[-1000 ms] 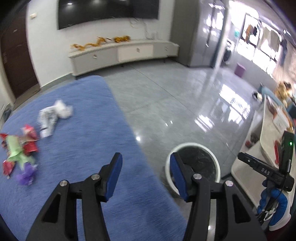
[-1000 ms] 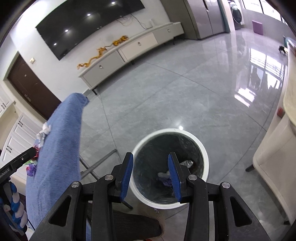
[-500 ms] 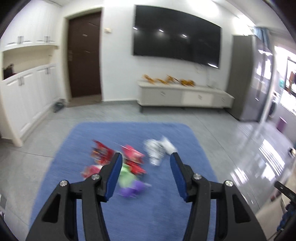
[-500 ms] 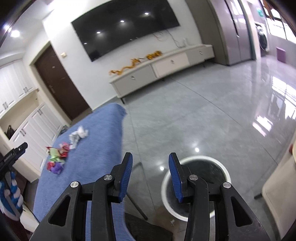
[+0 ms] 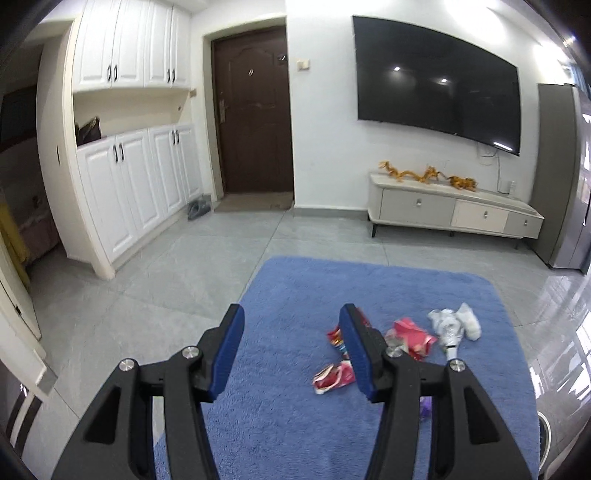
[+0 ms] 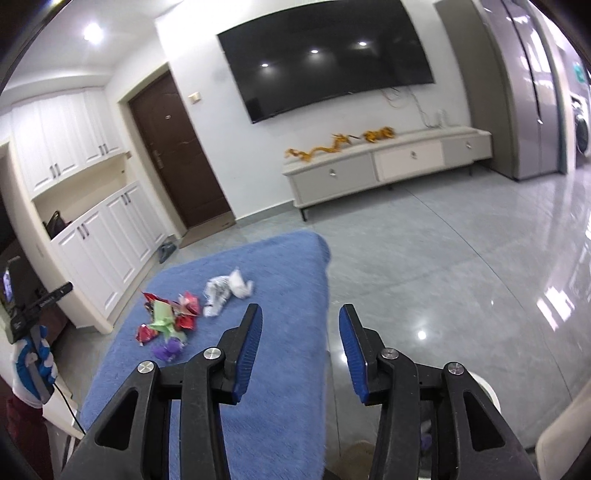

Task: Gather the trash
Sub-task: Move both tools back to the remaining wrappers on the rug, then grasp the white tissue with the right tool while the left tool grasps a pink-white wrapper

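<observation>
Your left gripper [image 5: 291,349] and right gripper [image 6: 301,347]: both spread wide, holding nothing. Wrappers [image 6: 168,319] and crumpled paper [image 6: 229,290] lie on the blue cloth [image 6: 280,266].

Right gripper [image 6: 300,332] agape; wrappers [image 6: 166,321] blurred, perhaps

Both views bright, evenly lit indoor scene. Ceiling spots reflect as white dots on the dark TV screen [image 5: 439,81]; one ceiling light [image 6: 91,31] blooms in the right wrist view. Strong daylight glare on the glossy floor [image 6: 517,295] at right, with blown-out patches. Heavy fisheye curving: door [image 5: 255,122] and cabinets [image 5: 129,184] bow, black vignette in the corners. Trash pile [image 6: 173,317] slightly soft with motion blur in both views; the right side of the right wrist view is smeared. Soft shadows only, no hard edges.
</observation>
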